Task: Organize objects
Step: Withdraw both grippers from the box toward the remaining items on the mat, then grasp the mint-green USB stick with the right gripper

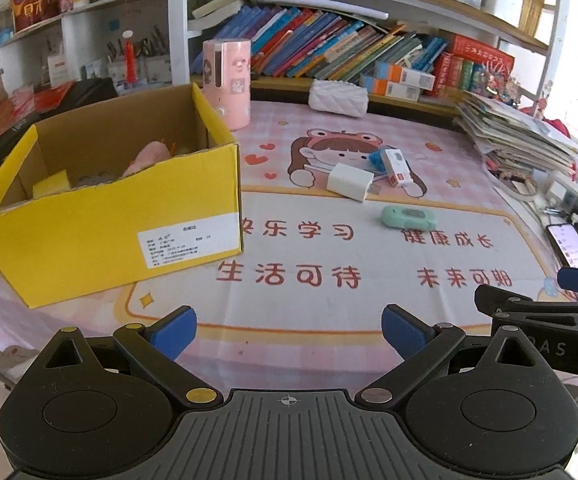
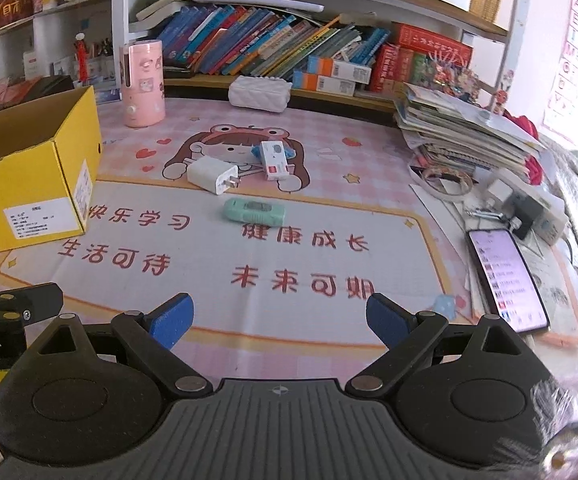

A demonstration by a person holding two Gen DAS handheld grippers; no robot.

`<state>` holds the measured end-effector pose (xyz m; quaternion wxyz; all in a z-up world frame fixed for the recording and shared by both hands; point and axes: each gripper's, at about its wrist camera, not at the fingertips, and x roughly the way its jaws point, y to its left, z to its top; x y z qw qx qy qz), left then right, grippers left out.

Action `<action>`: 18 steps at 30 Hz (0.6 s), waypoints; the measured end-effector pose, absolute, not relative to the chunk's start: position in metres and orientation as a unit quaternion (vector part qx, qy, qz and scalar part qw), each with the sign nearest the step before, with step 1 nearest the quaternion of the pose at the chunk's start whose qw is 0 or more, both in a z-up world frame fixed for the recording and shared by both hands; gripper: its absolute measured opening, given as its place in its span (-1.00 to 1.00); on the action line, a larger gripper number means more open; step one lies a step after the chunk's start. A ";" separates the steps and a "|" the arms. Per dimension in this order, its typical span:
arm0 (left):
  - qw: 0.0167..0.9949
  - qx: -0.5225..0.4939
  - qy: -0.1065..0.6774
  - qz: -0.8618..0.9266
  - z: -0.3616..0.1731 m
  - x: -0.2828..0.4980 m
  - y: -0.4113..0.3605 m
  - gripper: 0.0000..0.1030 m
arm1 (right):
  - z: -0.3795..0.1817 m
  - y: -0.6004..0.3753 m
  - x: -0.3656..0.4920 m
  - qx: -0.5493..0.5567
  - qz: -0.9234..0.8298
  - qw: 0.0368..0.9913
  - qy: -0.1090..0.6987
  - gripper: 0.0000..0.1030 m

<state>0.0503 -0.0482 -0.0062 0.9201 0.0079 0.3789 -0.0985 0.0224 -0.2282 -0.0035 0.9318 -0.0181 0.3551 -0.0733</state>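
Yellow box, three items loose

We hold the left hand-held gripper (image 1: 289, 330) and right hand-held gripper (image 2: 279, 320) wide apart, empty. White charger (image 2: 211, 178), mint case (image 2: 253, 211) and small white box (image 2: 275, 160) lie mid-counter (image 2: 209, 320), right of the yellow box (image 1: 129, 240).

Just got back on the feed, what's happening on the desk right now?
A person is tidying small items into the yellow box, holding a gripper in each hand. Both the left gripper and the right gripper are open, empty and hovering over the mat. The box sits at the left with a few things already inside. Out on the mat lie a white charger, a green case and a small white box on something blue. Nothing is being gripped at the moment.
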 end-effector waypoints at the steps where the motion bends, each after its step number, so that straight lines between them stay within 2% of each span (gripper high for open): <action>1: 0.920 0.007 0.379 -0.097 -0.006 0.054 -0.051 0.94 | -0.003 -0.231 0.027 -0.018 -0.071 0.932 0.356 0.81; 13: 0.925 -0.005 0.369 -0.093 -0.005 0.098 -0.078 0.94 | -0.001 -0.258 0.085 -0.018 -0.035 0.935 0.353 0.76; 18: 0.926 0.000 0.368 -0.090 -0.004 0.113 -0.091 0.93 | 0.000 -0.273 0.107 -0.012 -0.026 0.936 0.350 0.65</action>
